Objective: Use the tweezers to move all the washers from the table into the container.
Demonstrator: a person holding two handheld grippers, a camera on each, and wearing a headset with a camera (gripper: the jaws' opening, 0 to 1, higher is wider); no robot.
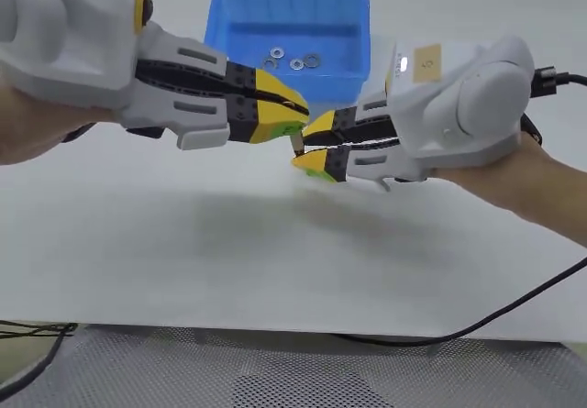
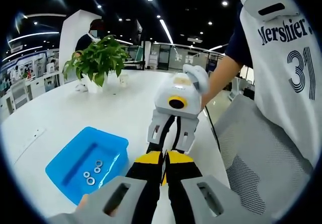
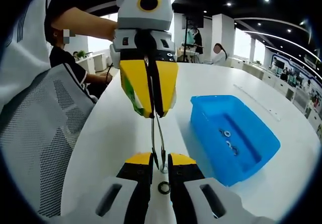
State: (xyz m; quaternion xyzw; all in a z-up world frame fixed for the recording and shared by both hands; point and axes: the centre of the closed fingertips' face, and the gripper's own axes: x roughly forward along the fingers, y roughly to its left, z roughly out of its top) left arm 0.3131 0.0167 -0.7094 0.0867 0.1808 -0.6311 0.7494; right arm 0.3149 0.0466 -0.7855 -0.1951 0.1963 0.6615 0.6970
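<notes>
Left gripper (image 3: 152, 114) clamps thin steel tweezers (image 3: 157, 143), tips slightly parted, empty. Right gripper (image 3: 161, 159) flanks the tips, grip unclear. Risk: tweezers twisting mid-handover, knocking dark ring washer (image 3: 164, 187) away.

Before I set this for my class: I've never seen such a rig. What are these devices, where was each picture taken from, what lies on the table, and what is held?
There is no robot: a person holds a two-jaw gripper in each hand. The head view looks down from a headset camera; there the left gripper and right gripper meet tip to tip above a white table. The two round pictures come from a camera riding on each gripper. The left gripper is shut on thin metal tweezers, whose tips reach between the right gripper's jaws; whether those pinch them I cannot tell. A blue container holds several washers. One dark washer lies on the table.
</notes>
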